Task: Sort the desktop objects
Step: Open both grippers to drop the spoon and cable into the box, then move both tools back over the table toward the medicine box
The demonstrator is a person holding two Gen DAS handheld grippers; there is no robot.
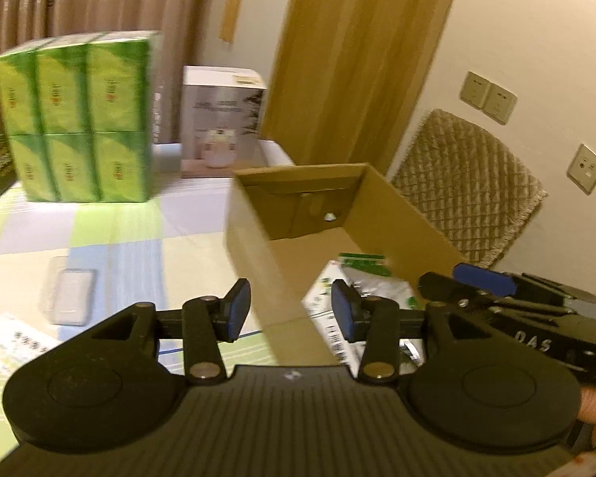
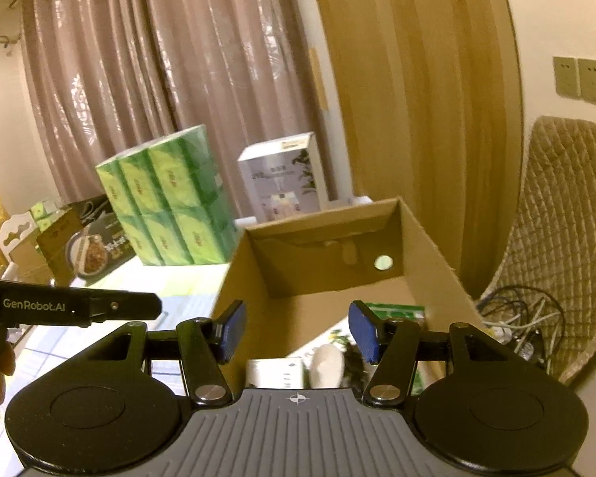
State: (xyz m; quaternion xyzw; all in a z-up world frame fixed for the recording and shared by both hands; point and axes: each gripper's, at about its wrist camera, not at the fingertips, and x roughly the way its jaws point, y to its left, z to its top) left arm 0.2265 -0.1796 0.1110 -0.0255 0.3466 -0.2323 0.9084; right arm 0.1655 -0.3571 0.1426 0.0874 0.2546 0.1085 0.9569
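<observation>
While both grippers hang empty over the open brown cardboard box, the sorting reads as partly done. Left gripper: blue pads spread apart, nothing between them, poised above the box's near left wall. Right gripper: jaws likewise released and empty, poised over the box's near end. Inside the box, on its floor toward the near end, several items already lie: a white printed packet, a flat green-and-white carton just beyond it, and, in the right wrist view, a pale rounded object beside a small white box; blur makes it hard to say what these are, possibly sachets or medicine packs. Left of the box, on the pastel checked tablecloth, two things remain loose: a clear plastic rectangular case and, nearer than it, a white printed paper packet. Judged from this, those two are the likely remaining items. Beyond the box to its left stands a shrink-wrapped block of green tissue packs, and just behind the box's far left corner a white upright product carton; farther left of the box, a dark food-printed box. Whether these bulky items count as things to sort cannot be told. Right of the box, a quilted beige chair back leans near the wall.
</observation>
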